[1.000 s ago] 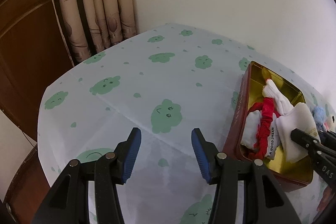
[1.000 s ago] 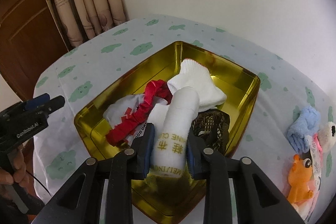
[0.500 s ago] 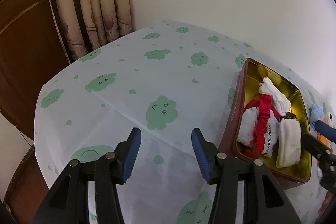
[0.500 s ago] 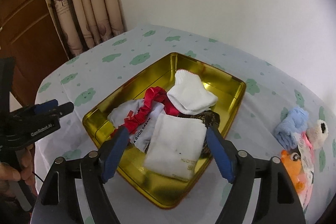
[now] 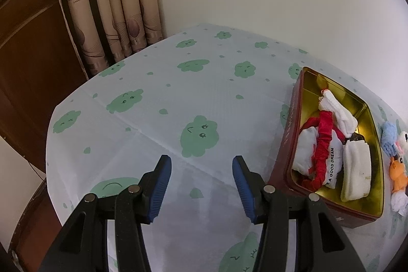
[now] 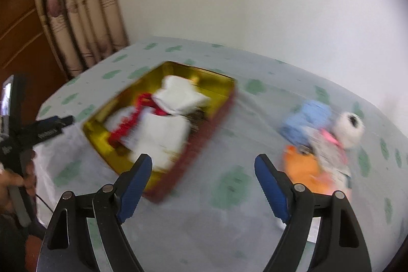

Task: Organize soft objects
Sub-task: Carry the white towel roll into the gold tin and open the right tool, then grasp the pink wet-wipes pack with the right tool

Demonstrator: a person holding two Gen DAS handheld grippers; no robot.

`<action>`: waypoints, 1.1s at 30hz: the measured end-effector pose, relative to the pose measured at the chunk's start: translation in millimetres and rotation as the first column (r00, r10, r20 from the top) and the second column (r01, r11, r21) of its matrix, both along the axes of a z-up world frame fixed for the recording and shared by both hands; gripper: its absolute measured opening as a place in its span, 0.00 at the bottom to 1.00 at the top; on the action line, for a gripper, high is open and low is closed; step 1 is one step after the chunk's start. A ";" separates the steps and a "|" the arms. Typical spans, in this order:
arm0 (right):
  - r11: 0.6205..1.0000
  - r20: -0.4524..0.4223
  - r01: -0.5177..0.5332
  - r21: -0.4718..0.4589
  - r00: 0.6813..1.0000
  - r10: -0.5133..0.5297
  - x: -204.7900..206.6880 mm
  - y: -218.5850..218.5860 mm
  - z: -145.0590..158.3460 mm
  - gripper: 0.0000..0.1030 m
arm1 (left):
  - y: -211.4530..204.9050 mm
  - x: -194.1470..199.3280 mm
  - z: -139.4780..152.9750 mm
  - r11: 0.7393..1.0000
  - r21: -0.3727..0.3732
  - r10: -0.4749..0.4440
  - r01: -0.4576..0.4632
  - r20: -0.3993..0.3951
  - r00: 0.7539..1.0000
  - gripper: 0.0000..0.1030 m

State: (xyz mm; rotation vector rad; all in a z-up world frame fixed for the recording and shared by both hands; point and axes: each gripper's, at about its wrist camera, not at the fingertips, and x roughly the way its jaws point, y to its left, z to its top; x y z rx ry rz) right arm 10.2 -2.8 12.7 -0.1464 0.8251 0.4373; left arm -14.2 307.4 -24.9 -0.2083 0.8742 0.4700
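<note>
From the left wrist, the left gripper (image 5: 201,185) hangs over a bare part of the worktop (image 5: 158,103), which wears a cloth with green smiley clouds. Its jaws stand partly apart and nothing is between them. It seems to wait here, out of the way. The gold tin (image 5: 371,116) sits to its right. Inside lie a folded white sock (image 5: 357,172), a red frilly band (image 5: 322,144), a white cloth with black words (image 5: 334,162) and another white sock (image 5: 339,111). They are in the tin so the soft things stay in one place. Just past the tin, more soft things wait on the cloth.

From the right wrist, the picture is blurry. The right gripper (image 6: 202,185) has nothing in it, and its jaws are opening wide. It points between the tin and the little pile: a blue cloth (image 6: 306,121), an orange toy (image 6: 303,167) and what may be a white plush toy (image 6: 349,126). I think the pile is what gets put away next. At the left edge, a hand (image 6: 14,182) holds the other gripper.
</note>
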 end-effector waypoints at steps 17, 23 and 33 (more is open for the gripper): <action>0.951 -0.098 0.305 -0.054 0.946 -0.309 22.2 -142.3 -46.3 0.78 | -7.7 0.9 3.8 0.997 0.073 -0.006 0.004 0.019 1.000 0.49; 0.939 -0.123 0.340 -0.059 0.931 -0.344 35.9 -144.8 -64.8 0.79 | -18.6 2.7 7.9 0.994 0.110 -0.032 0.028 0.039 0.999 0.49; 0.941 -0.124 0.334 -0.056 0.933 -0.339 53.7 -149.0 -85.5 0.72 | -46.5 3.3 25.3 0.982 0.180 -0.077 0.065 0.061 0.995 0.49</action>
